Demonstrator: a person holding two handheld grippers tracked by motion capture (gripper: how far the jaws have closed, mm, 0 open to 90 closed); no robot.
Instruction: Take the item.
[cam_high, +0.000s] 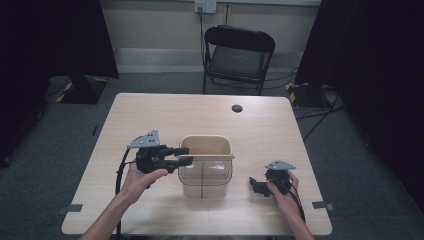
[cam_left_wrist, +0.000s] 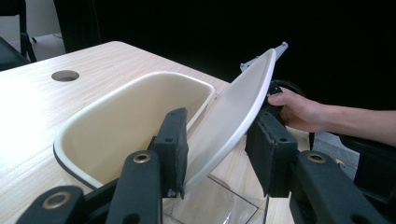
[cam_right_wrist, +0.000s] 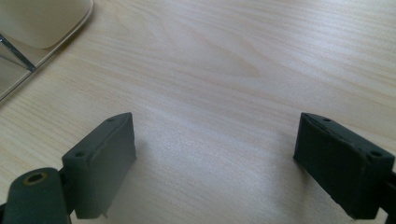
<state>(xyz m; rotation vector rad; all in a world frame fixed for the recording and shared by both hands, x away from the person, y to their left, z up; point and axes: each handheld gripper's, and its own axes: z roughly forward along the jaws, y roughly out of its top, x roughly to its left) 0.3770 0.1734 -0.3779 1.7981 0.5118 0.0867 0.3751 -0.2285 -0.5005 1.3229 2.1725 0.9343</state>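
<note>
From the high view, we are holding the left gripper (cam_high: 184, 155) at the 9 o'clock rim of a beige bin (cam_high: 206, 165) near the middle of the table (cam_high: 150, 115), while the right gripper (cam_high: 257, 186) is idling toward 4 o'clock, well apart. In the left gripper view, we are straddling the bin's swing lid (cam_left_wrist: 233, 116) — jaws partly spread, one pad (cam_left_wrist: 172, 144) touching it, the lid tilted, likely to open the bin. In the right gripper view, we are keeping the jaws wide and empty over bare wood — the bin's corner (cam_right_wrist: 42, 23) lying at 11 o'clock.
</note>
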